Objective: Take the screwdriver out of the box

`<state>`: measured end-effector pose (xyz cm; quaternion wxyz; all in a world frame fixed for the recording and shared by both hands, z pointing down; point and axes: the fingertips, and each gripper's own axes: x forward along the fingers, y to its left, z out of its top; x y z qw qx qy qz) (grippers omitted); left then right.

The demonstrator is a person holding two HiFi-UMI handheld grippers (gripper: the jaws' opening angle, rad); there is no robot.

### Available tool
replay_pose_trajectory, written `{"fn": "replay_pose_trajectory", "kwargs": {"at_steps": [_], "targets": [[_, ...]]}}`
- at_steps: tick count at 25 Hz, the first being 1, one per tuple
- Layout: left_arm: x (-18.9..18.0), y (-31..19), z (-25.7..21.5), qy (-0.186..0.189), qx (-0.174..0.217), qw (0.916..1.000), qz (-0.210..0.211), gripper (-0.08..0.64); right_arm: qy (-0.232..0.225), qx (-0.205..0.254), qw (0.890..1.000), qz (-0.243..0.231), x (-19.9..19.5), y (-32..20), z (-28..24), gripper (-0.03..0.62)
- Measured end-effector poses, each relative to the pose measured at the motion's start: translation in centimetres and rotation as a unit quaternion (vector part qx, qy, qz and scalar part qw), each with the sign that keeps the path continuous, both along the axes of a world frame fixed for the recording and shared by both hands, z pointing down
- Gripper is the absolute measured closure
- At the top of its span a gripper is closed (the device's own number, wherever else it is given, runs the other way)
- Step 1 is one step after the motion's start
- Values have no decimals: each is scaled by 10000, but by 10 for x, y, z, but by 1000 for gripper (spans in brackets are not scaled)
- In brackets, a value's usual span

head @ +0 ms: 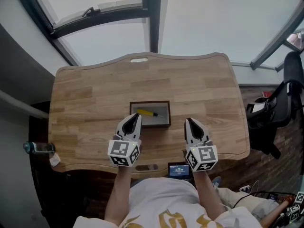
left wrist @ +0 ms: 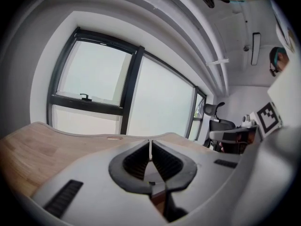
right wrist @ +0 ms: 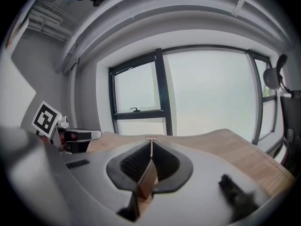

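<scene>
Left gripper [head: 135, 116], right gripper [head: 190, 121] pinched shut, empty. Screwdriver [head: 147, 113] in box [head: 150, 102] sat just ahead of left (should open before descending on handle).

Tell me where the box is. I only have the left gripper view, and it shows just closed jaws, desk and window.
Observer: In the head view the open box sits in the middle of the desk. The tip of the left gripper overlaps its near left corner.
Operator: Is the screwdriver in there?
Observer: Yes, a yellow-handled screwdriver lies inside, toward the far wall.
Operator: And the other gripper?
Observer: The right gripper hangs to the right of the box, jaws together, nothing gripped.
</scene>
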<state>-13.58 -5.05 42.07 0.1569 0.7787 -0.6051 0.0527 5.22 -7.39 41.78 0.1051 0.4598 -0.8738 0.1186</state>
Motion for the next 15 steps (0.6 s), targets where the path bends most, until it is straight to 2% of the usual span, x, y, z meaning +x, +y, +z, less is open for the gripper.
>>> {"fn": "replay_pose_trajectory", "kwargs": {"at_steps": [10, 15], "targets": [[-2, -14, 22, -362, -301, 9987, 215, 546, 75, -277, 9996, -6, -5, -15, 25, 560], [2, -23, 42, -511, -699, 9949, 522, 546, 121, -401, 9991, 23, -6, -23, 37, 560]]}}
